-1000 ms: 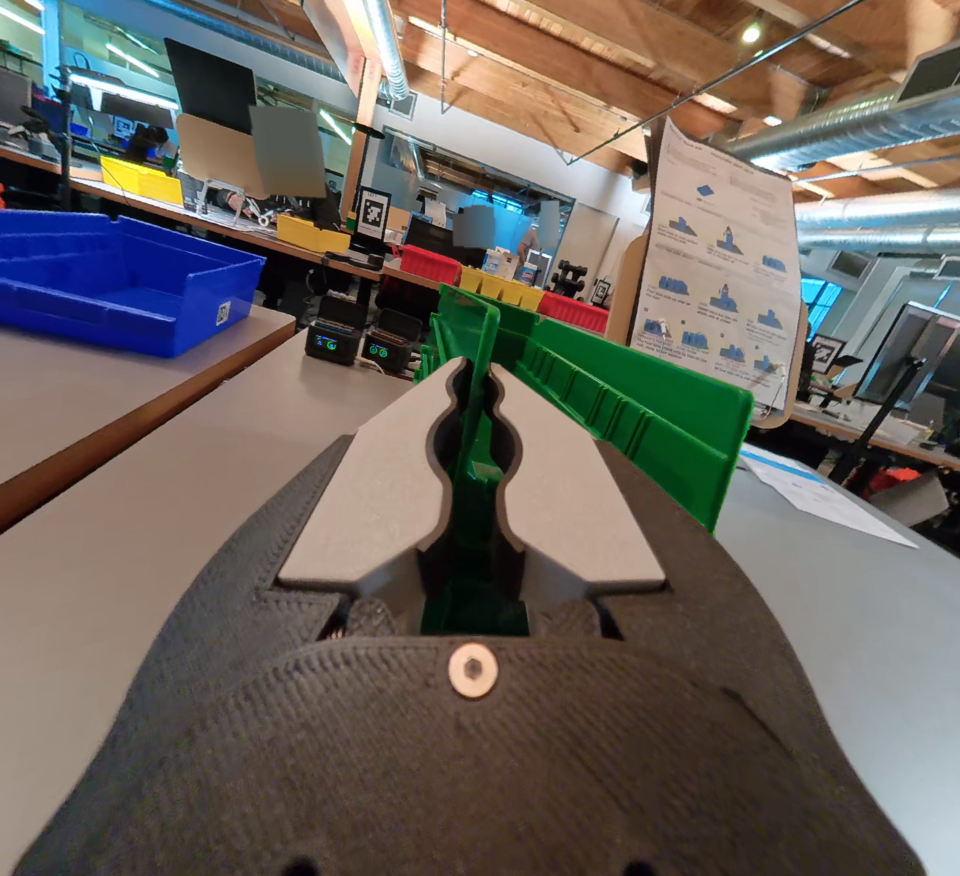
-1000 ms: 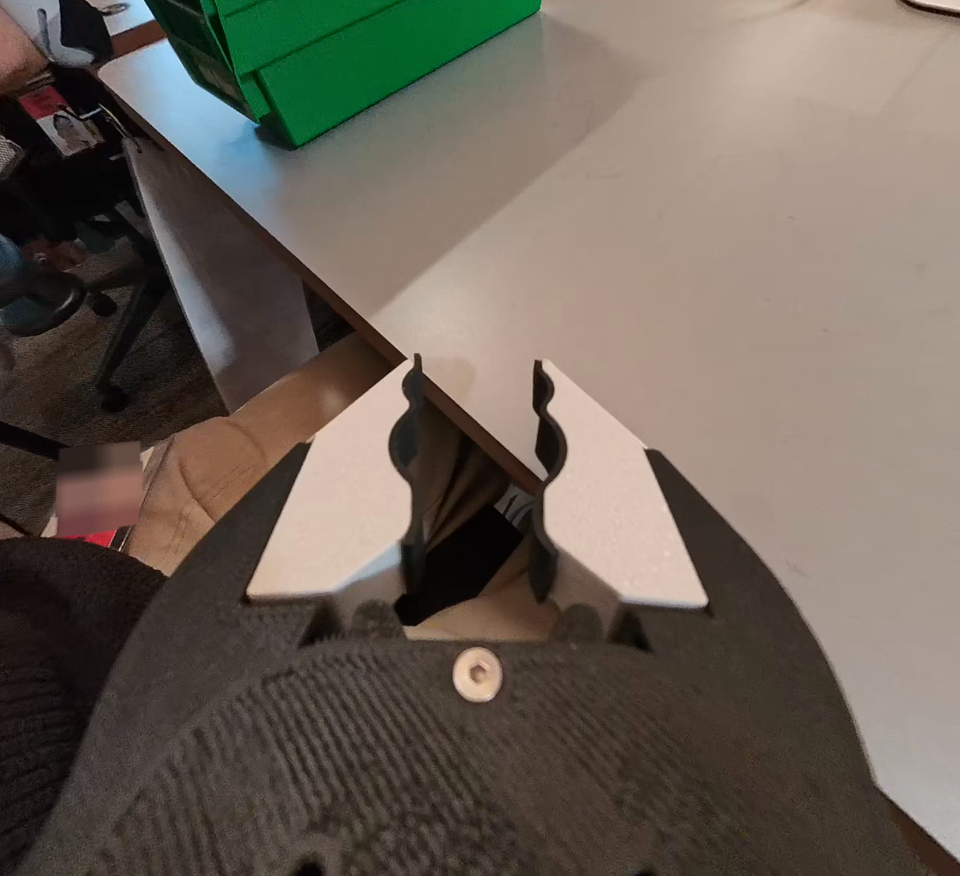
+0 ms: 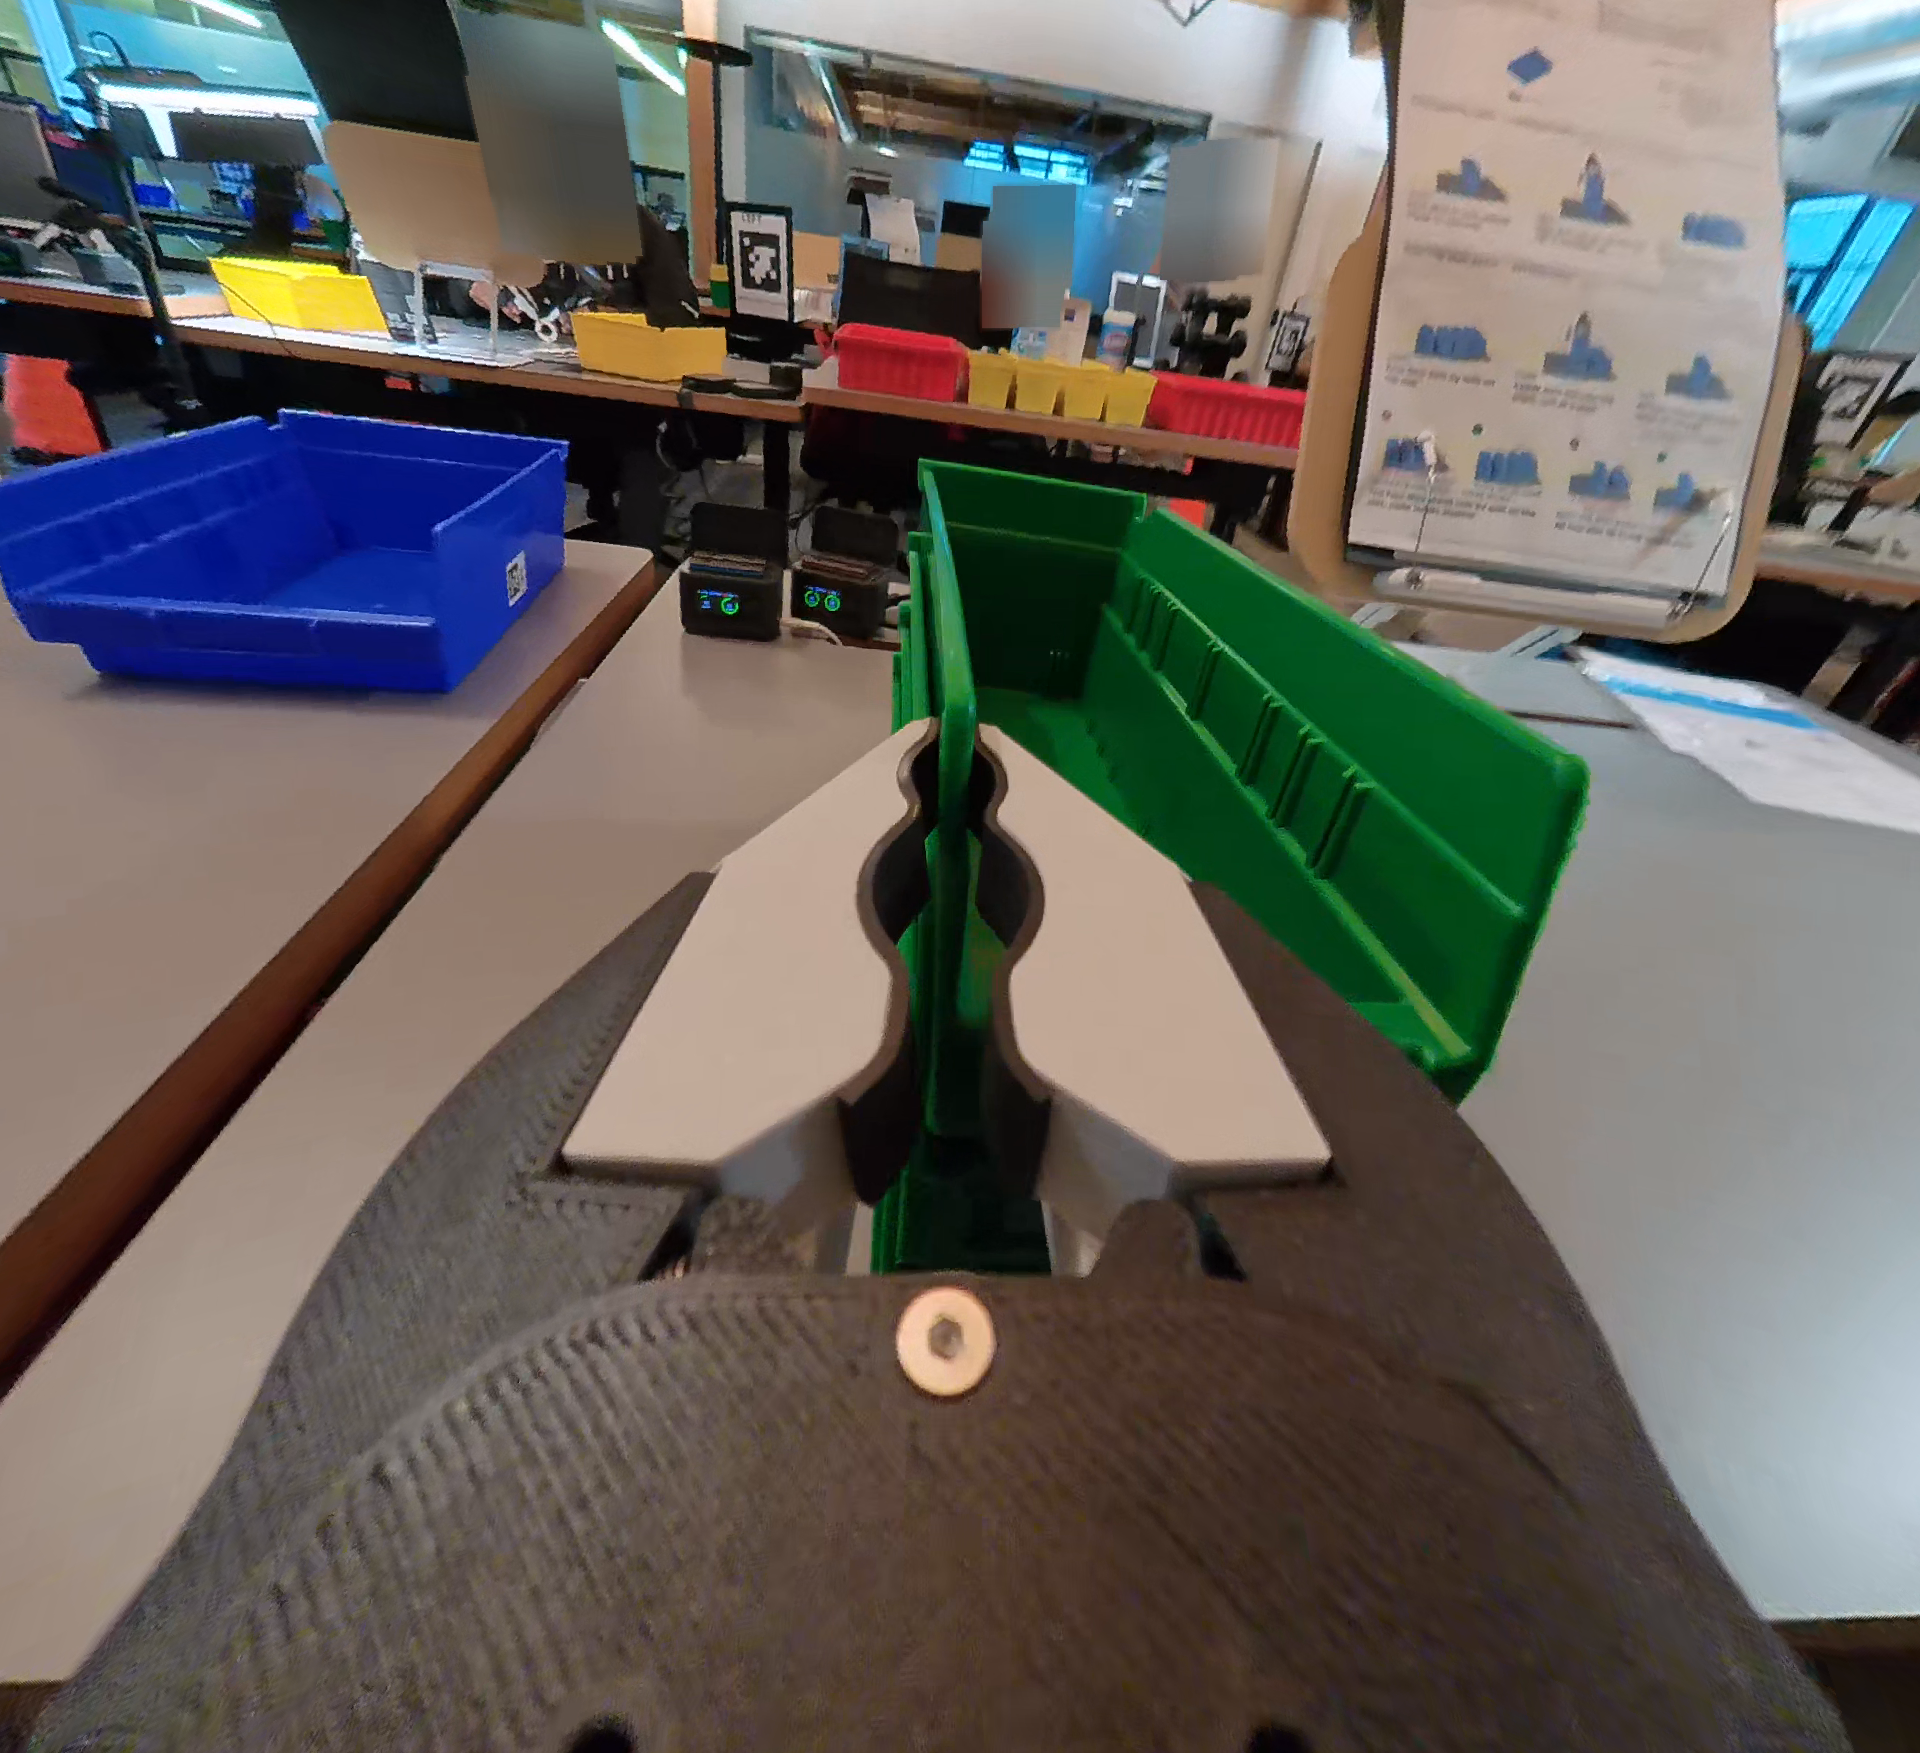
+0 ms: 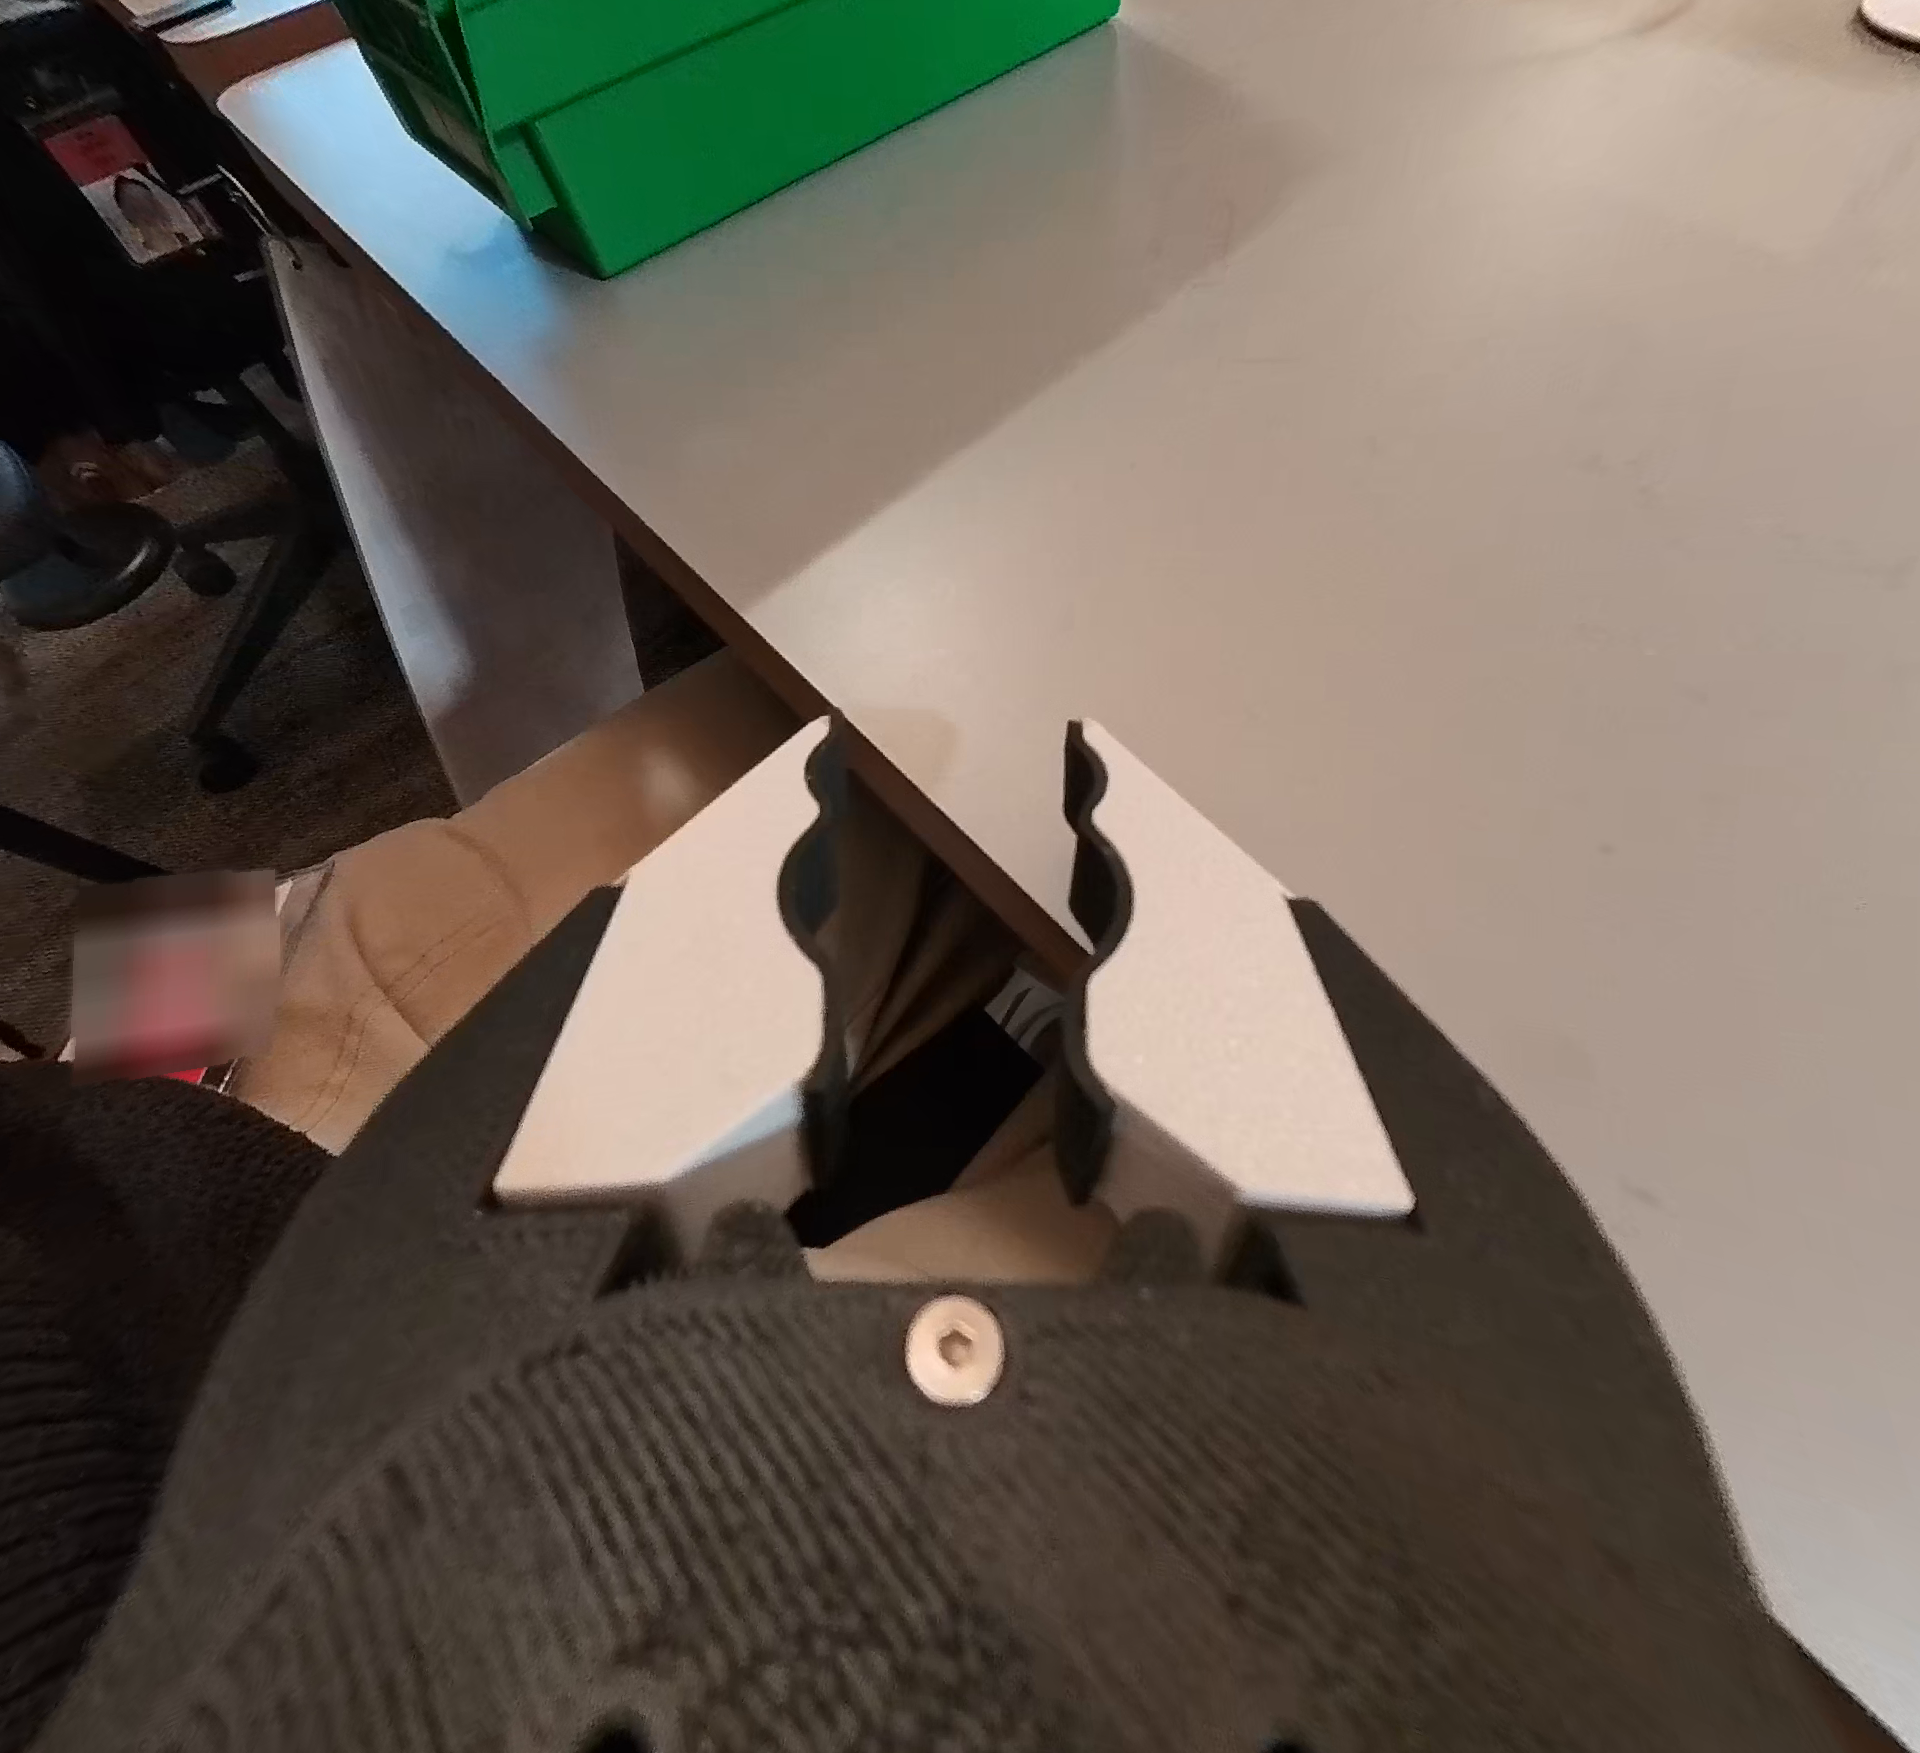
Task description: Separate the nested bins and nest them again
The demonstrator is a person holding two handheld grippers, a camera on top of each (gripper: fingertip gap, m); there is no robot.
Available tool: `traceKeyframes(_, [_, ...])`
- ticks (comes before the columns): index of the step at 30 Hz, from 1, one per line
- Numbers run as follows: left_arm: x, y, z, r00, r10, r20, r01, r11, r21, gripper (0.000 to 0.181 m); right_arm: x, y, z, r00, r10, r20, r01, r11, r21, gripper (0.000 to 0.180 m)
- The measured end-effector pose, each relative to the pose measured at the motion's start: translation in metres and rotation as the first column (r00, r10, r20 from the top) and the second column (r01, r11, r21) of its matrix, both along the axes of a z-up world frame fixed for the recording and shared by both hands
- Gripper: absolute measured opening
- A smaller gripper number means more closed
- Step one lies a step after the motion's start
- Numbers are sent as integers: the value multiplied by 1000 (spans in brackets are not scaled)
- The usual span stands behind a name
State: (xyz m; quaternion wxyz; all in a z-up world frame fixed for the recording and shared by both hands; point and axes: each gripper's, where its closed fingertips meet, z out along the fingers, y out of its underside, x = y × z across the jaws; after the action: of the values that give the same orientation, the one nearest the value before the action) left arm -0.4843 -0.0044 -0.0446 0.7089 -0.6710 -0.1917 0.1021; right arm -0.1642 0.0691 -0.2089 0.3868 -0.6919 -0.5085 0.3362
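Tilted lower now, the left tool [image 3: 951, 742] stays clenched on the green bins' [image 3: 1226, 768] wall; right tool [image 4: 945, 747], released, should brace the lower bins before lifting.

Bare grey table [image 4: 1403, 456] lay open right of the green bins [image 4: 790, 41]; a blue bin [image 3: 281, 550] stood far left.

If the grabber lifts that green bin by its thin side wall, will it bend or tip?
The green bin looks like ribbed molded plastic, so its wall probably stays fairly stiff. The left gripper pinches only one side wall, so the bin would likely sag or tilt toward the far side. Its smooth plastic might slip a little.
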Motion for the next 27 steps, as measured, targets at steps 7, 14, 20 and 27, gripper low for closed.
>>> traceKeyframes(7, [8, -11, 31, 998, 17, -68, -5, 987, 163, 0, 0, 1, -1, 1000, -1, -1, 1, 1000, -9, 41])
traceKeyframes(14, [38, -25, 80, 993, 12, -115, 19, 965, 263, 0, -1, 3, 3, 1000, -6, -21, 6, 1000, -10, 40])
traceKeyframes(20, [98, -19, 107, 978, -83, -189, 140, 939, 313, 0, -4, 3, 41, 977, -24, -212, 27, 1000, 11, 37])
traceKeyframes(27, [198, 22, 79, 920, -324, -222, 377, 886, 269, 0, 23, -17, 142, 736, -10, -677, 11, 1000, -3, 71])
